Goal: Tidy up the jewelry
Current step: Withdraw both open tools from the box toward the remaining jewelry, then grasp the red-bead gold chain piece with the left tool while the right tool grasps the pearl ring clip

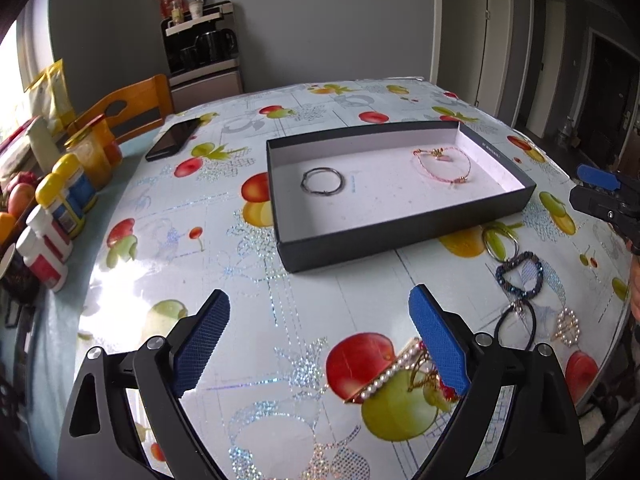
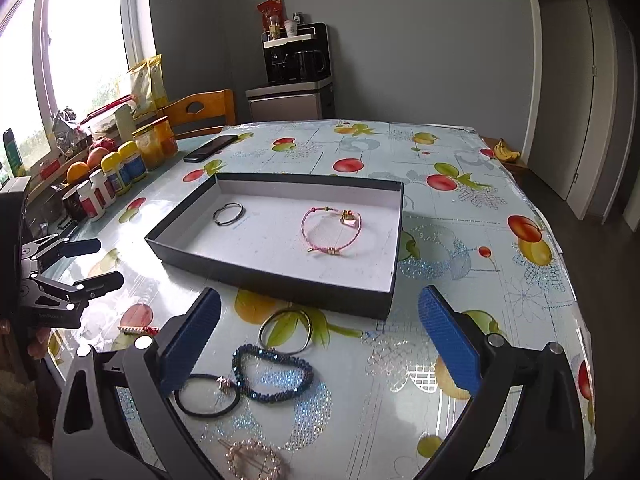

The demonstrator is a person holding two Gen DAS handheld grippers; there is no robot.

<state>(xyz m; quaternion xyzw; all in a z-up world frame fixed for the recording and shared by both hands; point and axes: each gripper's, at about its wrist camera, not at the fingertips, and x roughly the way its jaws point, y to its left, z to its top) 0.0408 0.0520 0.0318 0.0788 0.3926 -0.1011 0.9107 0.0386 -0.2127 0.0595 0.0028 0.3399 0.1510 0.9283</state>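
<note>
Inside the box (image 2: 276,280), dark ring (image 2: 228,213) and pink bracelet (image 2: 331,233); both fingers wide, empty.

Your left gripper (image 1: 320,344) has black angular arms with triangular cut-outs, silver round pivot screws, and long blue pads (image 1: 438,344) with a fine cross-hatched grain. Your right gripper (image 2: 320,340) is built the same: black linkage, silver screws, blue textured pads (image 2: 448,340). Small white lettering marks the left gripper's black body.
</note>
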